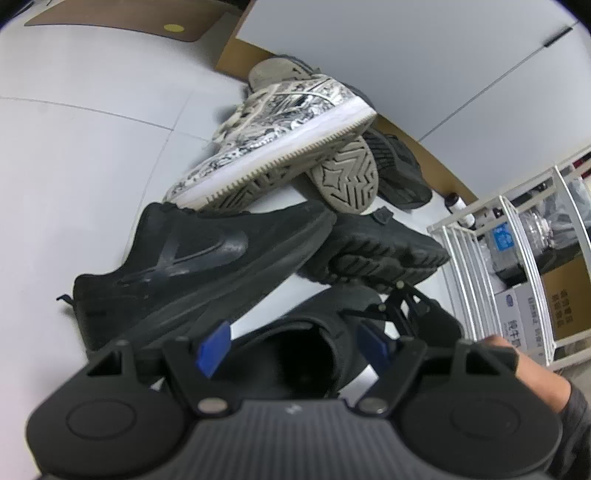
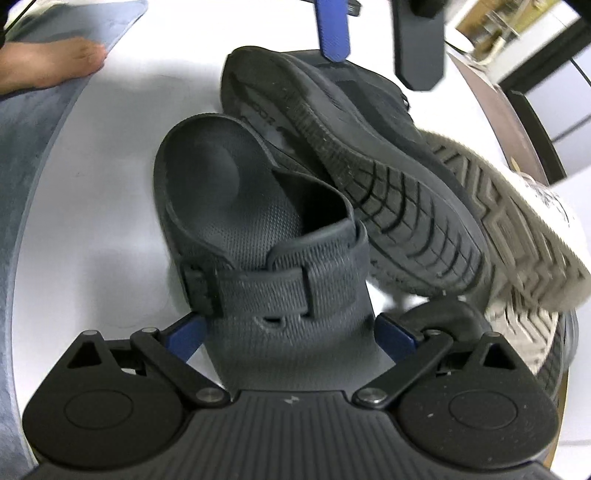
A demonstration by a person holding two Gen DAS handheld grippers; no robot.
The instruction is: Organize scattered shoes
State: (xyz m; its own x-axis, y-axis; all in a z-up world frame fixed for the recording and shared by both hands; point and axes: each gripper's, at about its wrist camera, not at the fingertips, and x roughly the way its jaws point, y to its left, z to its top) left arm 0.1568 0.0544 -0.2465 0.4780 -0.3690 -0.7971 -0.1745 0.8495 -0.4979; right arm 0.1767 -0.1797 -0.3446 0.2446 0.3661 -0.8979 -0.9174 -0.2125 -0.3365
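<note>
A pile of shoes lies on the white floor. In the left wrist view a black sneaker (image 1: 192,266) lies on its side, a black-and-white patterned sneaker (image 1: 273,133) leans above it, and more dark shoes (image 1: 373,254) lie behind. My left gripper (image 1: 295,343) is open around the heel opening of a dark slipper (image 1: 306,350). In the right wrist view my right gripper (image 2: 291,332) has its blue pads against both sides of the toe of a grey slipper (image 2: 258,236). A black sneaker's sole (image 2: 373,177) lies to its right. The left gripper's fingers (image 2: 334,29) hang above.
A white wire rack (image 1: 517,258) with boxes stands at the right. A brown baseboard (image 1: 236,55) and wall run behind the pile. A grey mat (image 2: 29,122) with a bare foot (image 2: 48,62) lies at the left of the right wrist view.
</note>
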